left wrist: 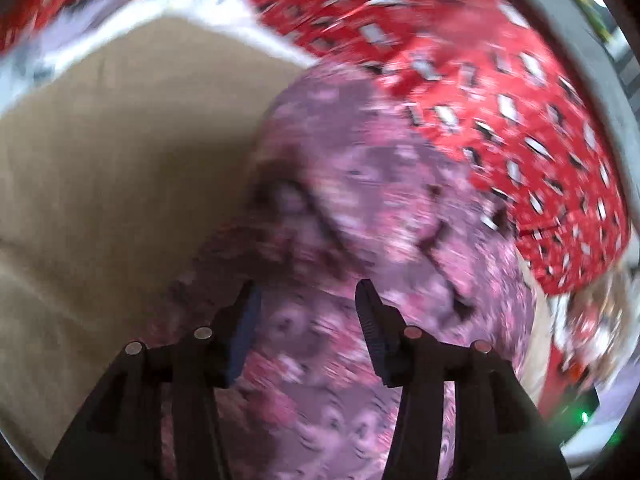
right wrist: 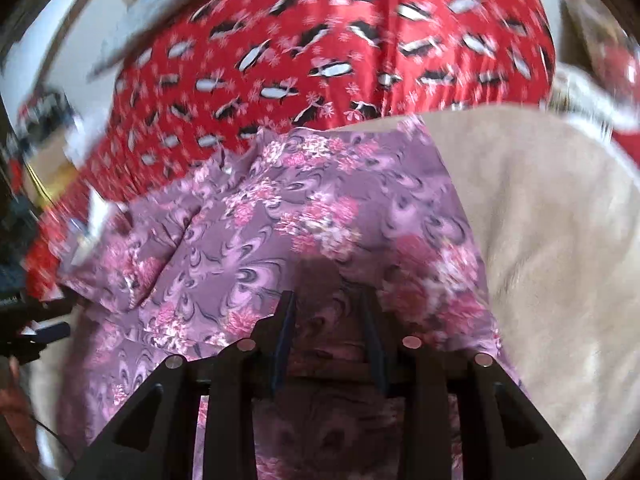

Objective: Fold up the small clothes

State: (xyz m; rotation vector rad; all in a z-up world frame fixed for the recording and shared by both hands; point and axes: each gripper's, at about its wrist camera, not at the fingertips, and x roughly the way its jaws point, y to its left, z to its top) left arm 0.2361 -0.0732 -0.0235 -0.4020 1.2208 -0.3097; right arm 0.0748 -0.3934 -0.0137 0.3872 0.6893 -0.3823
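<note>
Left gripper (left wrist: 308, 292) hangs with jaws apart, gripping nothing, above the purple floral garment (left wrist: 360, 200) on the beige surface (left wrist: 100, 160). Right gripper (right wrist: 326, 304) stands part-open over that cloth; whether it pinches it, I cannot tell. Mid-fold, probably: next needs a fresh edge grasp.

Both cams ride on the tongs and look forward along the fingers, tilted down at the work. The left wrist view sits really close over the purple floral garment (left wrist: 360, 208), heavily blurred, with beige surface (left wrist: 120, 168) off to its left and red penguin-print fabric (left wrist: 500, 112) upper right. The right wrist view looks down from just as near, the red print across its top, beige on its right. Both views share the same purple cloth, red print and beige surface.
</note>
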